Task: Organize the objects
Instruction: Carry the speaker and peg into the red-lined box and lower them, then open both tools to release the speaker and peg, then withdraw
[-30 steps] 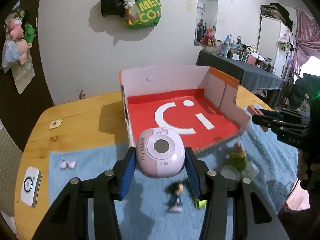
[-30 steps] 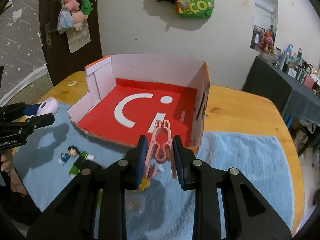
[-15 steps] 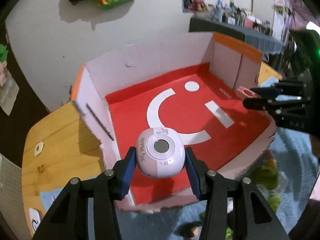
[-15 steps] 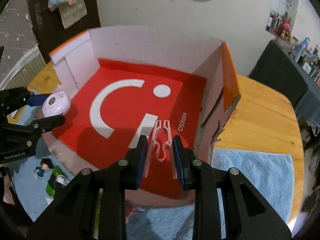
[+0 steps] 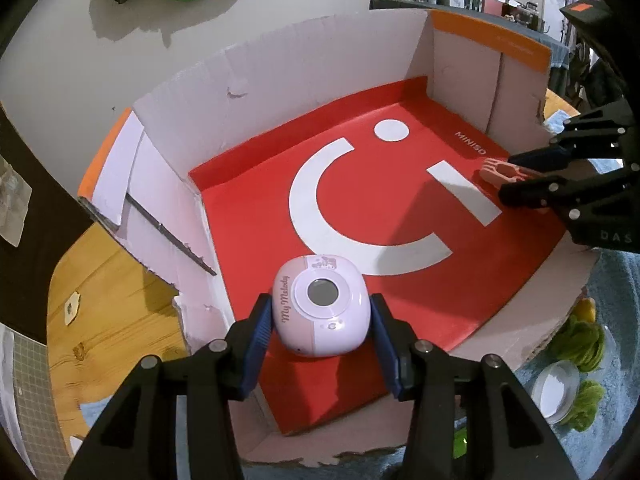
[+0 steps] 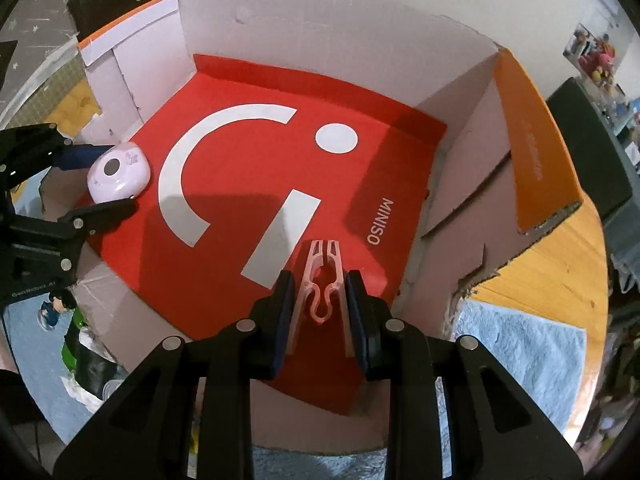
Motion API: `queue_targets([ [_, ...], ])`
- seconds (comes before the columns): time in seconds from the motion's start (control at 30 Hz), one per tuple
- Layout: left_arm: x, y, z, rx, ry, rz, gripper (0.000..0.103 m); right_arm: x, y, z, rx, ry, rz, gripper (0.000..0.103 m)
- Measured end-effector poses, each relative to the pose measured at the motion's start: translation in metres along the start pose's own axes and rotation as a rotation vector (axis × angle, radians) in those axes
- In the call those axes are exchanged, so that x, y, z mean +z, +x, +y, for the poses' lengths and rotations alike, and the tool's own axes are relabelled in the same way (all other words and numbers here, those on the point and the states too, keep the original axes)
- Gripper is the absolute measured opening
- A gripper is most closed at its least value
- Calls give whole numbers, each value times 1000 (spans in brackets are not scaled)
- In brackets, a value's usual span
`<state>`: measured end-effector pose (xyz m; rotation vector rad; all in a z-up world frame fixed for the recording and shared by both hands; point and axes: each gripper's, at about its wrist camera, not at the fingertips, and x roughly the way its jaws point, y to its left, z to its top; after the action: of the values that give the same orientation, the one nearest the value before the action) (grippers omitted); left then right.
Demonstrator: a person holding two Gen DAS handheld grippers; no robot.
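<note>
L fingers (image 5: 320,332) grip pink camera (image 5: 320,310), R fingers (image 6: 320,300) pink clip (image 6: 322,280), over red-floored box (image 5: 400,200) on wood table (image 5: 116,300).

Each gripper, left (image 5: 320,336) and right (image 6: 322,304), consists of matte black angular linkages joined by round silver screws. The fingers (image 5: 258,344) carry dark blue pads on their inner faces. White lettering marks the housings, and an orange square marks the right unit's top.

One cardboard box (image 5: 280,64), one pink toy camera (image 5: 320,312), one pink clothespin (image 6: 322,280), two grippers (image 5: 320,320) (image 6: 320,304)
</note>
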<state>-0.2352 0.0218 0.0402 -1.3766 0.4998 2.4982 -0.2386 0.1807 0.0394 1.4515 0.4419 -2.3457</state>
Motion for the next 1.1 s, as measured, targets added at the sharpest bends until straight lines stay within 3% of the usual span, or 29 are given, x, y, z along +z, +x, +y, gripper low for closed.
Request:
queue_targets([
  [0.6,-1,-3,5,-24,-3,12,52,-3,-6,-6,-8,-19,16,26],
  [1.1,-5,-8,8,-34,-34,-22,64,-14,-19,-10,-2,2,0,29],
])
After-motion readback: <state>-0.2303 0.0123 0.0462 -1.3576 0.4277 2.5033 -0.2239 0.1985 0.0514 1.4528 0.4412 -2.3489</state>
